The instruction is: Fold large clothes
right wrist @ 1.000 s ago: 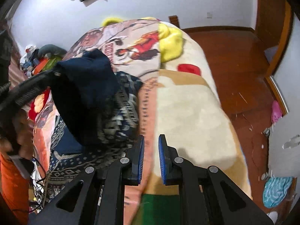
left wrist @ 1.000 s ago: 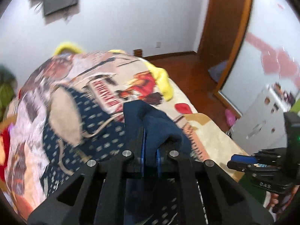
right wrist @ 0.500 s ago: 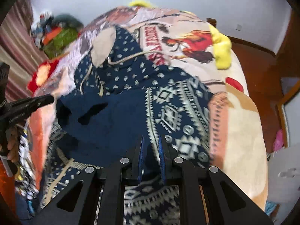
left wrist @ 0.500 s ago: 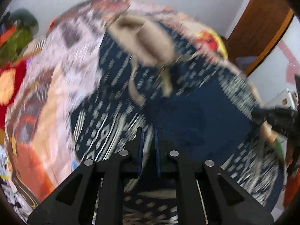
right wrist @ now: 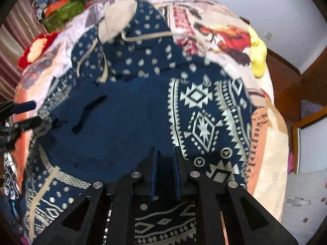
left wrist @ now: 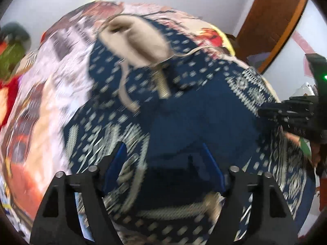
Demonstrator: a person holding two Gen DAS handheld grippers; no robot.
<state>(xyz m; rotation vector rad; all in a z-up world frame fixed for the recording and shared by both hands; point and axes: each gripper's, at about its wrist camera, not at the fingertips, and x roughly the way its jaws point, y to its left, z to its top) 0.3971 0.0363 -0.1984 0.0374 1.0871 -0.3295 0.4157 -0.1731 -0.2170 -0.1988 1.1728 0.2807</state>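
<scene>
A navy hoodie [left wrist: 204, 106] with white geometric patterns lies spread on the bed, its beige-lined hood [left wrist: 139, 40] at the far end. My left gripper [left wrist: 163, 149] hovers close over its plain navy folded part. Its jaws are opening wide, with cloth lying between the pads but not pinched. In the right wrist view the hoodie [right wrist: 126, 118] fills the middle. My right gripper [right wrist: 165, 153] is shut, tips down at the border of plain navy and patterned cloth. Each gripper shows at the other view's edge: the right gripper [left wrist: 286, 112] and the left gripper [right wrist: 20, 110].
A printed blanket [right wrist: 265, 143] covers the bed under the hoodie. A pile of green and red clothes [right wrist: 61, 10] sits at the far left. A yellow item [right wrist: 259, 57] lies on the bed's right side. Beyond are a wooden floor [right wrist: 286, 77] and a door [left wrist: 271, 20].
My left gripper carried the navy fold down onto the hoodie, then opened and let it go. My right gripper swung in from the bed's bare side over the hoodie, staying shut.
</scene>
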